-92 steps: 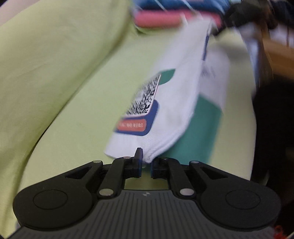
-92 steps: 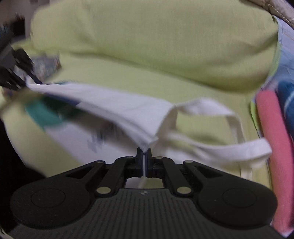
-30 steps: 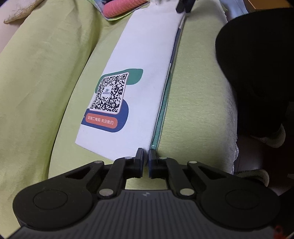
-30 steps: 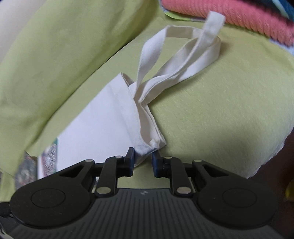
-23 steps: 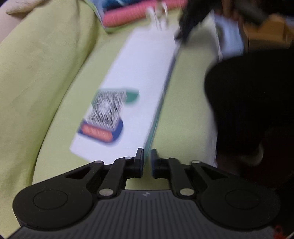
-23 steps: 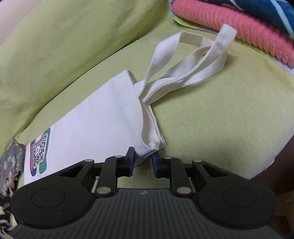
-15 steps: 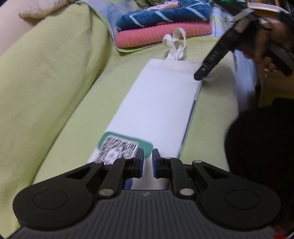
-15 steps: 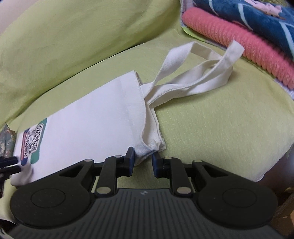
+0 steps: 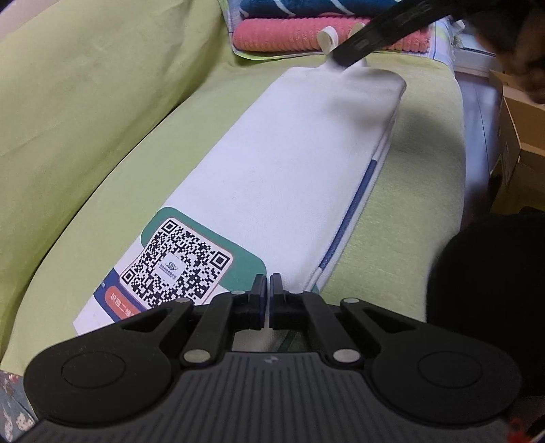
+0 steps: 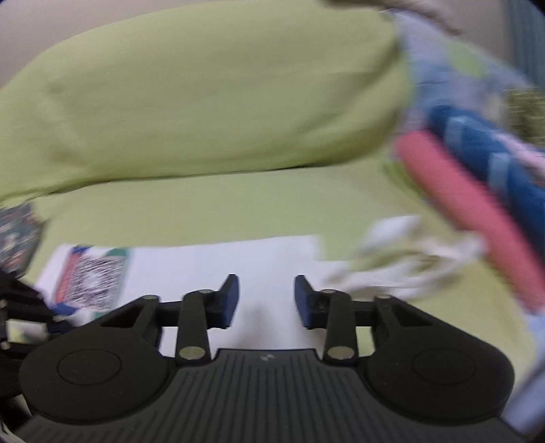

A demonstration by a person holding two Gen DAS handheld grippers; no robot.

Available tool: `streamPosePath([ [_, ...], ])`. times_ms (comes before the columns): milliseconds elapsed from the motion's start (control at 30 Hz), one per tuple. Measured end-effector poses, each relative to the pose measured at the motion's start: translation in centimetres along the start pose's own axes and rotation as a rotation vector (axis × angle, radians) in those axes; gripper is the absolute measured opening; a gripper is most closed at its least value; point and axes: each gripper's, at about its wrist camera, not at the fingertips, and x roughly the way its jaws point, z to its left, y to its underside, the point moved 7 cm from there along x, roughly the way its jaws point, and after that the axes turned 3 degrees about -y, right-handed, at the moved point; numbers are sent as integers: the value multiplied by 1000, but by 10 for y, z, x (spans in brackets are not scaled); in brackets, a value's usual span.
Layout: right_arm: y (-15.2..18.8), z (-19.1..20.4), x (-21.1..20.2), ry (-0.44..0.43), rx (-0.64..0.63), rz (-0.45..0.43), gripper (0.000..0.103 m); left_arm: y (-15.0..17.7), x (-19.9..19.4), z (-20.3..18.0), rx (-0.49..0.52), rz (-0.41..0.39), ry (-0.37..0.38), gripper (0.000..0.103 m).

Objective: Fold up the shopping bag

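White cloth shopping bag lies folded into a long strip on the lime-green sofa seat.

The left tool hovers over the strip's near end, its fingers drawn together with only a sliver between them and nothing visibly pinched. Just beside it sits the printed QR-code patch, and a blue stripe runs along the bag's right folded edge. The right tool stands with its fingers apart above the middle of the strip, empty; that view is motion-blurred. The bag's cream webbing handles trail off the far end toward a folded pink ribbed towel, which lies under a folded blue patterned towel. A green back cushion rises behind the seat.
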Motion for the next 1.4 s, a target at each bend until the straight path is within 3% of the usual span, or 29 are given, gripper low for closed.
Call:
streamPosePath([
  [33,5,4,13,-34,-6,23,18,0,0,0,-1,-1,0,0],
  [133,32,-3,49,30,-47,150,13,-3,1,4,-23,4,9,0],
  [200,40,-4,47,29,-80,112,13,-12,6,22,-81,16,-21,10],
  [367,44,-4,43,40,-110,118,13,-29,47,92,-346,93,-103,8],
  [467,45,0,40,43,-116,119,13,-14,54,112,-395,102,-154,8],
  [633,42,0,45,45,-101,138,14,38,31,139,-497,108,-253,8],
  [700,37,2,49,57,-113,172,15,42,26,137,-488,119,-267,7],
  [733,31,2,50,63,-106,199,15,40,26,132,-452,125,-279,0],
  [767,25,2,52,70,-98,227,15,37,27,124,-411,131,-297,0],
  [900,-15,7,55,50,-115,97,16,32,32,109,-322,145,-367,0],
  [1033,-18,-1,93,65,-196,126,13,33,32,117,-374,149,-340,0],
  [1100,-14,-17,108,133,-235,147,0,35,32,120,-387,146,-329,0],
  [1233,-14,-43,113,83,-77,172,0,33,34,125,-431,161,-321,0],
  [1400,-10,-36,112,116,-151,150,0,34,34,131,-458,182,-324,0],
])
